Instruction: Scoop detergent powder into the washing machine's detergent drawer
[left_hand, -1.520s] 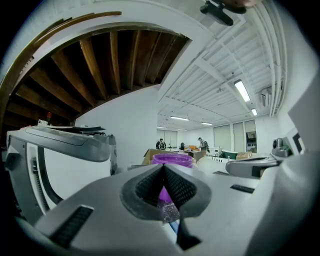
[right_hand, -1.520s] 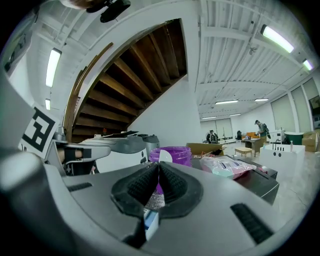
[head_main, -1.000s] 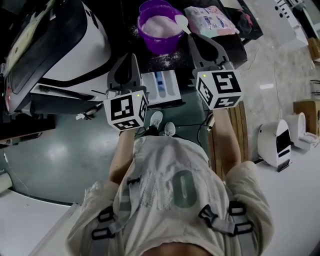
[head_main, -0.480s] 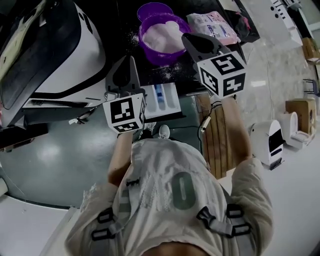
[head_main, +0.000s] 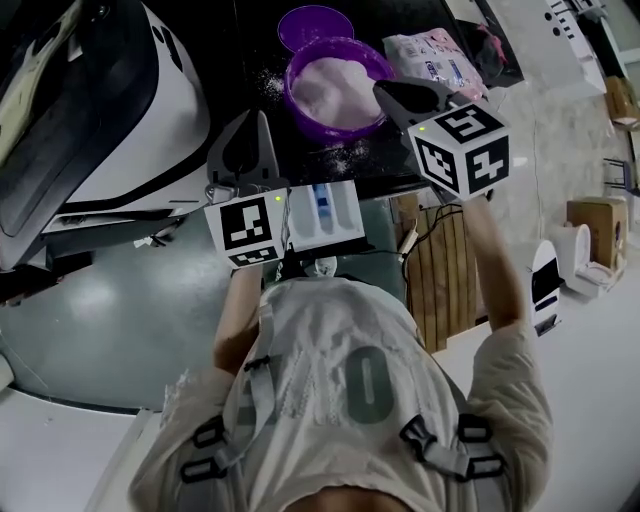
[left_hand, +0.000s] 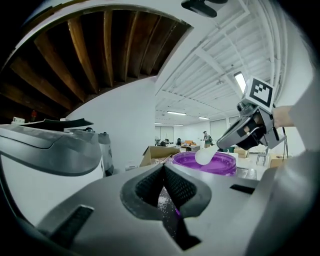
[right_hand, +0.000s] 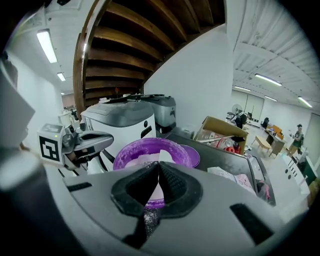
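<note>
A purple bowl (head_main: 335, 85) of white detergent powder stands on a black top, and also shows as the bowl (right_hand: 150, 152) in the right gripper view. My right gripper (head_main: 382, 90) is at the bowl's right rim, shut on a white scoop (left_hand: 205, 156). In the left gripper view the scoop's head hangs just over the bowl (left_hand: 206, 163). The white detergent drawer (head_main: 345, 215) is pulled out below the bowl, with a blue insert. My left gripper (head_main: 258, 122) is shut on nothing, left of the drawer, pointing at the black top.
The white and black washing machine (head_main: 130, 100) fills the left side. A purple lid (head_main: 315, 22) lies behind the bowl and a pink packet (head_main: 435, 55) to its right. Spilled powder (head_main: 340, 150) dots the black top. A wooden pallet (head_main: 440, 260) lies on the floor at the right.
My right gripper has swung right and turned, and the scoop's head no longer shows at the bowl's far rim in the head view. The left gripper has hardly moved.
</note>
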